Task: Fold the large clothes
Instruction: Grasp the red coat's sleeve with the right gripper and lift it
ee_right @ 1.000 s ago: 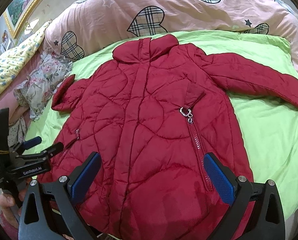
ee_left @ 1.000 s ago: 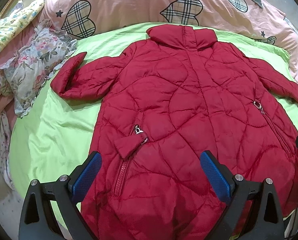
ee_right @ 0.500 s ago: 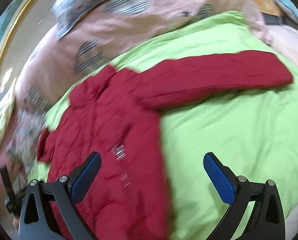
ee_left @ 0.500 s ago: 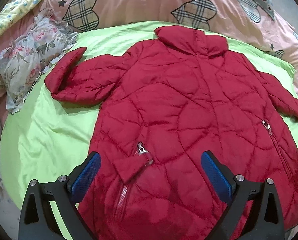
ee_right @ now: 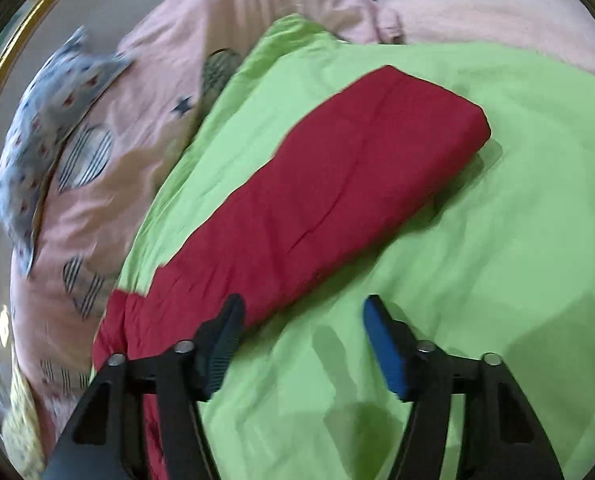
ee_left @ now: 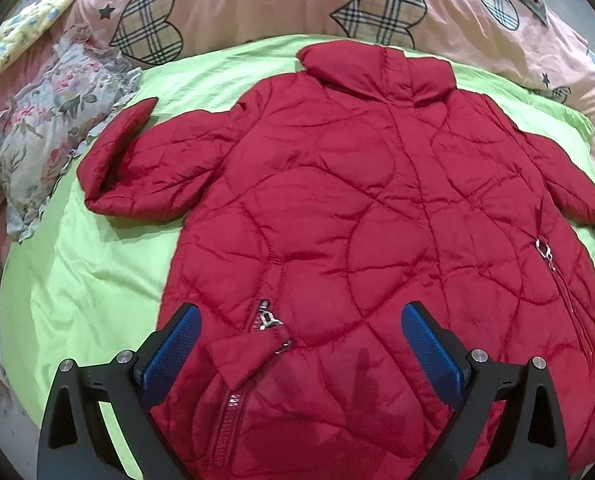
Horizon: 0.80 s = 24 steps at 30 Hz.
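red quilted coat (ee_left: 357, 220) lies flat on the green sheet (ee_left: 97, 280), front up. long axis runs from the collar (ee_left: 377, 68) at the far end, by the pink heart-print duvet (ee_left: 257, 0), to the hem at the near end under the left gripper (ee_left: 297, 344). one sleeve (ee_left: 145, 172) sticks out sideways to the picture left w/ its cuff bent back toward the floral pillow (ee_left: 45, 132); the other sleeve (ee_right: 329, 192) stretches straight out the opposite way across the sheet, cuff end far from the body. zip pull (ee_left: 267, 318) sits just past the left gripper, a pocket flap (ee_left: 249, 354) next to it, a 2nd zip pull (ee_left: 545, 248) over on the picture right.

left gripper hangs over the lower coat, fingers spread wide, nothing btwn them. right gripper (ee_right: 301, 344) is over the sheet beside the straight sleeve near the shoulder end, fingers apart and empty; its one pad (ee_right: 221, 348) prob overlaps the sleeve edge but the view is blurred, can't say if it touches.

no containers visible.
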### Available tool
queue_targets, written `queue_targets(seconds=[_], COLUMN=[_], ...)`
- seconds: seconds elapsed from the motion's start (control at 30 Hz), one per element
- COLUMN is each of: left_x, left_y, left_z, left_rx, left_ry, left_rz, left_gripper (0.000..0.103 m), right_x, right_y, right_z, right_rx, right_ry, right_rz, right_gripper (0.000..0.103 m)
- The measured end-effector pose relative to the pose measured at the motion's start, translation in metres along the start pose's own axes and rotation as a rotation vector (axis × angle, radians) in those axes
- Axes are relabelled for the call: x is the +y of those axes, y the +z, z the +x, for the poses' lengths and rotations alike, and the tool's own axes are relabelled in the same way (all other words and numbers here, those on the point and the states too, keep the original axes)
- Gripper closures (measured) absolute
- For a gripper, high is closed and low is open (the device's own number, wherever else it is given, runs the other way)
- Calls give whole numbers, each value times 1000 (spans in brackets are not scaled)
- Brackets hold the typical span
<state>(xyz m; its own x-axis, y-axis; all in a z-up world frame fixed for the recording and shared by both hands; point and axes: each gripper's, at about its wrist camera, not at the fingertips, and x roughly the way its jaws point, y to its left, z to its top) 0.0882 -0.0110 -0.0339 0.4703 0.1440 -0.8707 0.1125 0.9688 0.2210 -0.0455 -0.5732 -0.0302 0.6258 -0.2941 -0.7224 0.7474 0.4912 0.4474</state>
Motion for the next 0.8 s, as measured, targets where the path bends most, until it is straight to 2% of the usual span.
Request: queue_targets(seconds=[0.23,0.33,0.37,0.63,0.8], left_x=[-10,-12,-12,-5,3], left_y=[6,9,10,6,2], left_z=[7,9,8,6,0], left_rx=[-4,-8,-7,-35,-52], left_ry=[-49,-60,-65,-83,-90], left_rz=[-1,-4,-6,-40,-66], left_gripper=[2,2,2,2,2], right_x=[-12,-4,0,58,118], right_y=[29,33,34,35,16], right_z=[16,13,11,-4,-11], right_rx=[-70,-96,-102,-148,-137], right_ry=[-13,-9,4,89,174], right_rz=[32,-6,-19,-179,-319], right_gripper=[64,83,92,94,94])
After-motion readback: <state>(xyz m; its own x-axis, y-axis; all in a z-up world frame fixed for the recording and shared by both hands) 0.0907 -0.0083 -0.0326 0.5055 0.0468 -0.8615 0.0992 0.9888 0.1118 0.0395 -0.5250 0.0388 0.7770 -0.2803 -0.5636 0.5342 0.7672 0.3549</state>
